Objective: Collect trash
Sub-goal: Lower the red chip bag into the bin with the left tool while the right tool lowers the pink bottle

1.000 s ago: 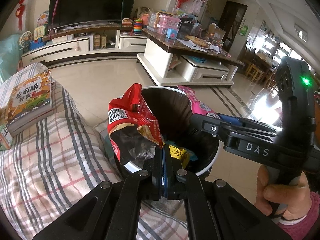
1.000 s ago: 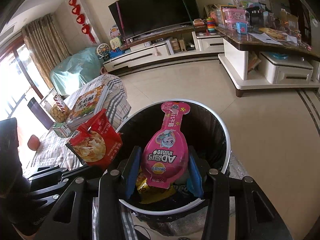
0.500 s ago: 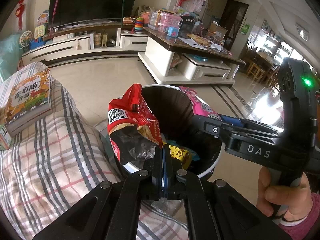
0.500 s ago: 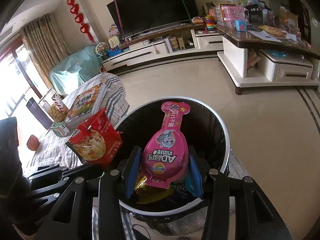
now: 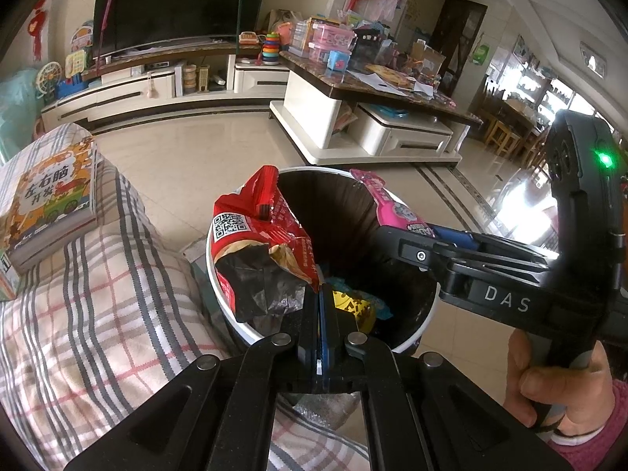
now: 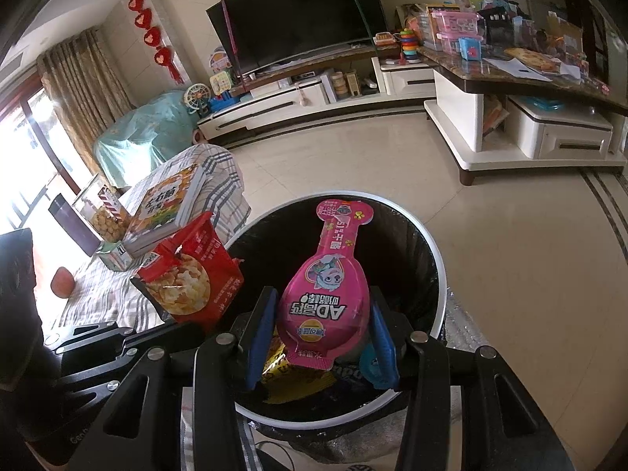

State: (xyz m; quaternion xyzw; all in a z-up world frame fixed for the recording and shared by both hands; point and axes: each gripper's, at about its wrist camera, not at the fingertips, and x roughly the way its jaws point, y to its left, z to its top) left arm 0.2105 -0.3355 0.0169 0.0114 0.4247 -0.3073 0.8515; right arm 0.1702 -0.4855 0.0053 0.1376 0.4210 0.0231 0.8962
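The left claw (image 5: 320,306) is pinched tight on a torn red snack bag (image 5: 255,243) at the near-left rim of the black-lined trash bin (image 5: 416,337). The right claw (image 6: 320,329) stands half-spread, its blue pads (image 6: 259,333) flanking a pink candy packet (image 6: 325,294) over the bin's mouth. Beyond lies a book (image 6: 168,204) on the plaid bed (image 5: 98,314).

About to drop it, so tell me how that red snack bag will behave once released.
Red snack bag looks crumpled and torn open, so probably floppy and light. Held by one edge in the left tongs at the trash bin rim, it may flutter or snag rather than fall straight.
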